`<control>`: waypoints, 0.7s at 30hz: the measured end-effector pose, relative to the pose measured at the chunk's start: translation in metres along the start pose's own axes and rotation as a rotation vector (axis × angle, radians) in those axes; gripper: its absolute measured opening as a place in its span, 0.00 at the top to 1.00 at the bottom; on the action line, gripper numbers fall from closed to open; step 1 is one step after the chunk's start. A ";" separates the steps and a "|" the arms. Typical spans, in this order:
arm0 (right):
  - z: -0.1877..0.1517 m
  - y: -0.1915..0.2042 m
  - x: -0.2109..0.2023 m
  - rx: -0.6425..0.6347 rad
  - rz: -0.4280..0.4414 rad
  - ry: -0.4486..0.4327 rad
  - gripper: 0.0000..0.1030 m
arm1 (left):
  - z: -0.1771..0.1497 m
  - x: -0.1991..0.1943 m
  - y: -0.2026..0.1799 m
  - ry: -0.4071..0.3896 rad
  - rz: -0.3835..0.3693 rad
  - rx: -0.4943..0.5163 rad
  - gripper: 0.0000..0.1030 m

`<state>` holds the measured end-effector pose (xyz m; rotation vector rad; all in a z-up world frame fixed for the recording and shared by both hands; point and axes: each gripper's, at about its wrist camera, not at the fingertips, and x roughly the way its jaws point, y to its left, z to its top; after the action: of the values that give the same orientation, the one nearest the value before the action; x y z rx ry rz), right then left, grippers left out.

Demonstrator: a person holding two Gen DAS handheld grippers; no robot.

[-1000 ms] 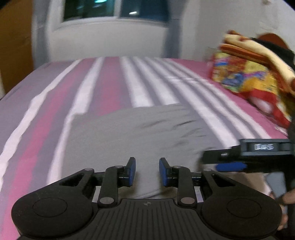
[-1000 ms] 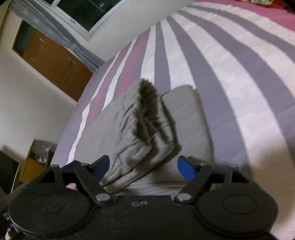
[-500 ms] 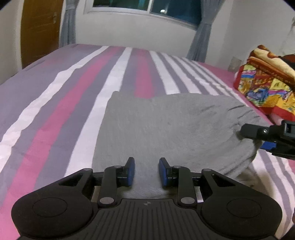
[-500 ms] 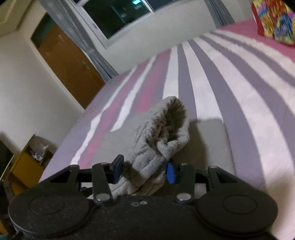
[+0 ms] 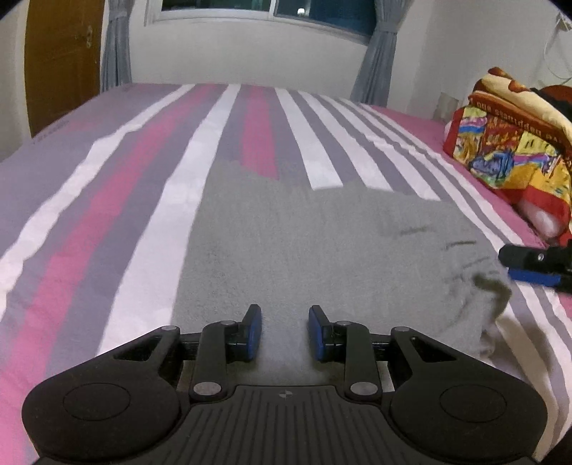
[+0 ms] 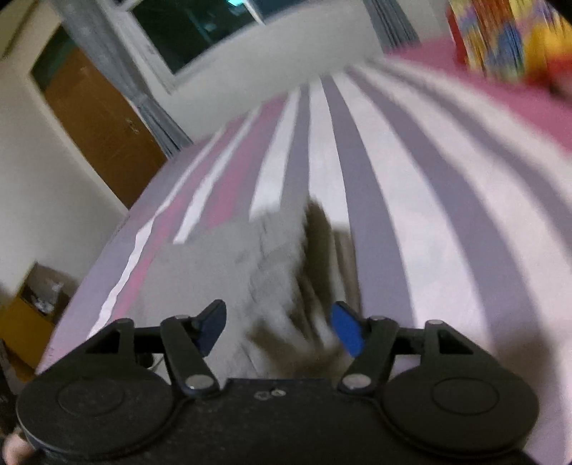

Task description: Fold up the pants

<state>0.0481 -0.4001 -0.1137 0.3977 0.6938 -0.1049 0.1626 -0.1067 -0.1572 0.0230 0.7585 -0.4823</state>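
Grey pants [image 5: 321, 250] lie folded flat on the striped bed sheet [image 5: 107, 214], with a rumpled, raised edge at the right. My left gripper [image 5: 285, 332] hovers low over their near edge, its blue pads a narrow gap apart and pressing on nothing. In the right wrist view the pants [image 6: 214, 272] are blurred. My right gripper [image 6: 279, 329] is over their bunched edge, its jaws opening, the pads clear of the cloth beneath. The right gripper [image 5: 529, 266] also shows at the right edge of the left wrist view, just beyond the rumpled edge.
A pile of colourful folded blankets [image 5: 511, 157] sits at the bed's right side. A wooden door [image 5: 60, 60] and curtained window [image 5: 264, 7] stand behind the bed. A yellow box [image 6: 39, 304] sits on the floor left of the bed.
The right gripper closed on the bunched pants edge, then let it go and rose. The raised bunch has dropped lower. The left gripper sank a little over the near edge.
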 end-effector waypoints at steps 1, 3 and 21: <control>0.004 0.009 0.003 -0.051 -0.004 -0.007 0.47 | 0.004 0.003 0.000 0.002 0.004 0.001 0.72; 0.009 0.025 0.013 -0.120 0.004 0.002 0.56 | 0.014 0.008 0.002 0.003 0.019 -0.003 0.72; 0.002 0.040 0.054 -0.310 -0.038 0.068 0.59 | 0.036 0.052 -0.015 0.046 0.032 0.055 0.72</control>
<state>0.0996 -0.3618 -0.1336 0.0913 0.7716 -0.0187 0.2125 -0.1484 -0.1634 0.0982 0.7890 -0.4731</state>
